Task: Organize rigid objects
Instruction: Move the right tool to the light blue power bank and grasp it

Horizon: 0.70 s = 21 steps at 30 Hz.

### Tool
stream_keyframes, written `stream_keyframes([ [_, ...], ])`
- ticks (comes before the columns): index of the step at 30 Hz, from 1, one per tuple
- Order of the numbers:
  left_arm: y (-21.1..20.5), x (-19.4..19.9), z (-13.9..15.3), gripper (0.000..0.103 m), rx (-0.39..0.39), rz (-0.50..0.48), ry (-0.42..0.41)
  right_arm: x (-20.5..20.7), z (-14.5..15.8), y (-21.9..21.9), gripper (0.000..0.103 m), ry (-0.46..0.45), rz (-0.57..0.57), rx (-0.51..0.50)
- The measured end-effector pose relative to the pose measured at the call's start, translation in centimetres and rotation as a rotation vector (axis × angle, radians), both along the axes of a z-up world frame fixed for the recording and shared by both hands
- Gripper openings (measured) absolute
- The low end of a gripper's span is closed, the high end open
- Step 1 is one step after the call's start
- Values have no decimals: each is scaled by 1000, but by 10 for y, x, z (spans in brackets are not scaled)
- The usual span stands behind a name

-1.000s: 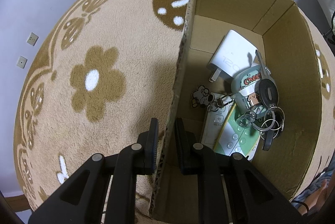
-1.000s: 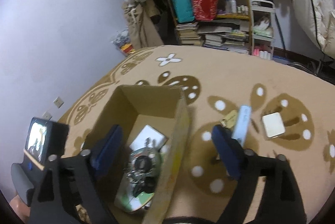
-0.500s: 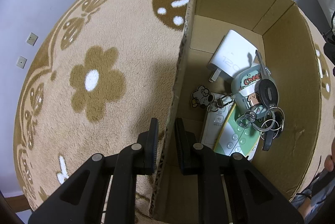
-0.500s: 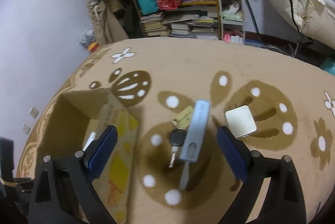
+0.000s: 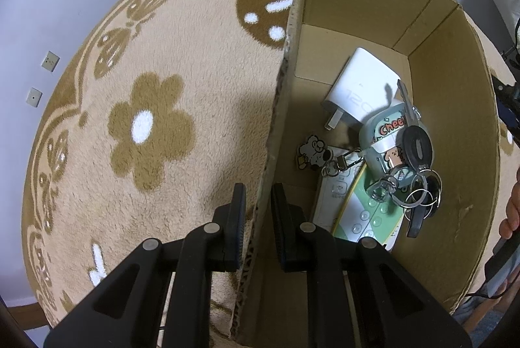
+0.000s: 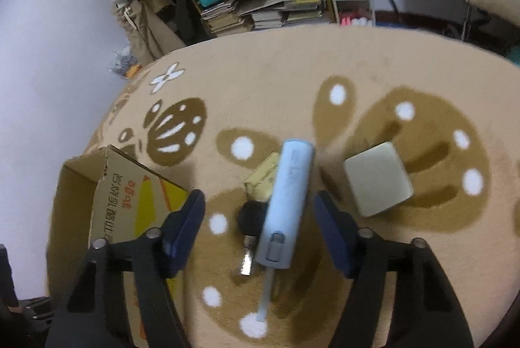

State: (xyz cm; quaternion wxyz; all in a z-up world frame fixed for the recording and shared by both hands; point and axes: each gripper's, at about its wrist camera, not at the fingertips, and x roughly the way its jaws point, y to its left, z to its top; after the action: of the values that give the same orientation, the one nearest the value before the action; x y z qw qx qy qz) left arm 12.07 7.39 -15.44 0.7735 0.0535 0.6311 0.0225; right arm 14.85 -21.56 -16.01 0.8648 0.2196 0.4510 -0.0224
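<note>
Fingers of the right gripper (image 6: 258, 226) stand apart on either side of a pale blue power bank (image 6: 287, 201), and they have just been closing in; the pads do not touch it, so it lies between them ungrasped. It rests flat on the tan carpet (image 6: 325, 71), its port end toward the camera, with a white cable (image 6: 265, 296) running from that end. Tucked against its left side are a black-headed key (image 6: 250, 218) and a small yellow tag (image 6: 261, 175). Just to its right, apart from it, lies a square beige case (image 6: 378, 179). To the left stands the cardboard box (image 6: 113, 201), with yellow print on its outer wall.

Fingers of the left gripper (image 5: 256, 214) are clenched on the near wall of the box (image 5: 279, 107), one outside and one inside. In the box lie a white charger (image 5: 360, 91), a round tin with cartoon print (image 5: 383, 133), a bunch of keys on rings (image 5: 419, 172), a dog-shaped charm (image 5: 312, 149) and a white and green packet (image 5: 357, 211). At the right edge of that view a person's hand (image 5: 512, 211) shows.
</note>
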Motion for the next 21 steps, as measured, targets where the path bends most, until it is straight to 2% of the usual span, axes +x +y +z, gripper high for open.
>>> stream_keyframes([
  [3, 0, 1, -2, 16, 3, 0, 0, 2, -10, 5, 45, 22, 11, -15],
  [6, -1, 1, -2, 13, -1, -4, -2, 2, -16, 4, 35, 31, -20, -29],
  [10, -3, 0, -1, 13, 9, -13, -5, 2, -29, -3, 34, 83, -69, -17],
  [11, -3, 0, -1, 12, 8, -13, -5, 2, -37, -5, 34, 102, -73, 12],
  [13, -3, 0, -1, 12, 4, -13, -6, -1, -44, -4, 34, 83, -78, 19],
  [18, -3, 1, 0, 12, 2, -10, -3, -4, -29, 5, 30, 69, -98, -91],
  [21, -2, 2, 0, 13, -1, -7, -2, -4, -18, 3, 29, 58, -99, -93],
])
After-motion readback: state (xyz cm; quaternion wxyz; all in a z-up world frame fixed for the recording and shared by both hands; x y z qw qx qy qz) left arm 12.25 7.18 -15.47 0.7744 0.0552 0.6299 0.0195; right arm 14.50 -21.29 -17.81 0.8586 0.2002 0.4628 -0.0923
